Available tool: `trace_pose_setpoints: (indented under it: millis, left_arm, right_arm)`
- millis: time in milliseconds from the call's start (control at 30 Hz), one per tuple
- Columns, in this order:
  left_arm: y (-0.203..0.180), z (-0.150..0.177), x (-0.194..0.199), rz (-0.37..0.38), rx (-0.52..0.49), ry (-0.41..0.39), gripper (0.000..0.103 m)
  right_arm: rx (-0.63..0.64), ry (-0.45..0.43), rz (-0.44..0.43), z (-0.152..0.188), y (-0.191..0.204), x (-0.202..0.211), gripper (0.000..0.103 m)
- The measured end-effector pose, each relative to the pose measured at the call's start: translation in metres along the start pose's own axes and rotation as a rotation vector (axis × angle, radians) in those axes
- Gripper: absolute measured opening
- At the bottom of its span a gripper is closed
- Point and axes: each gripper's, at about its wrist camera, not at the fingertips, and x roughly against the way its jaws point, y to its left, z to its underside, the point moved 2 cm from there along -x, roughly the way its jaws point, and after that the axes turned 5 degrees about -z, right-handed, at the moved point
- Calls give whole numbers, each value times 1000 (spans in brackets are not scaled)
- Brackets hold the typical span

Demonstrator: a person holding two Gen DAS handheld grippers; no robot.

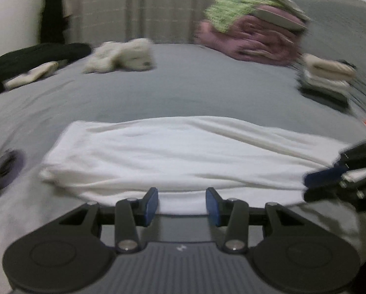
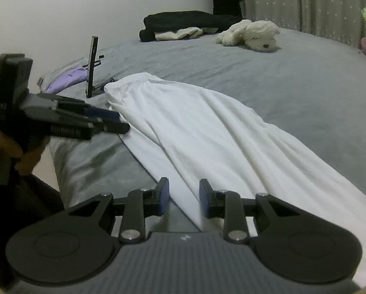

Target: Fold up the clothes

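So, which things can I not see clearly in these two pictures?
- Pile of clothes far on the bed: left wrist view, motion blur; the pieces cannot be counted.
- White garment: near end hidden under the right gripper, right wrist view.
- Left gripper: open, but contact with the cloth is unclear.

Black claw (image 1: 182,205), blue fingertips (image 1: 150,202)
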Motion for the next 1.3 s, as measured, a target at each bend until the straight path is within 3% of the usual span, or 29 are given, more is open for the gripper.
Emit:
trace_pose_setpoints:
  millis: [100, 333, 400, 500, 700, 767, 933, 1033, 1300]
  left_arm:
    - [18, -2, 2, -86, 44, -32, 43]
    - [51, -11, -2, -197, 181, -72, 42]
    - [57, -11, -3, -225, 209, -71, 41]
    - [65, -11, -6, -265, 257, -63, 33]
    - [78, -11, -9, -289, 347, -51, 16]
    - [76, -13, -6, -290, 349, -66, 11]
    - [78, -21, 2, -286, 348, -125, 9]
    - [81, -22, 0, -308, 349, -119, 9]
    - [85, -10, -15, -383, 311, 6, 8]
  right_arm:
    - [6, 12, 1, -1, 1, -7, 24]
    - [19, 19, 20, 0, 3, -14, 17]
    - [32, 19, 30, 0, 5, -14, 8]
    - [41, 16, 42, 0, 6, -14, 0]
    - [28, -1, 26, -2, 5, -8, 0]
    - [23, -11, 19, -3, 4, -4, 0]
    - [-18, -54, -41, -10, 1, 8, 0]
    - [-31, -52, -98, -12, 3, 10, 0]
    - [9, 85, -142, -1, 15, -15, 0]
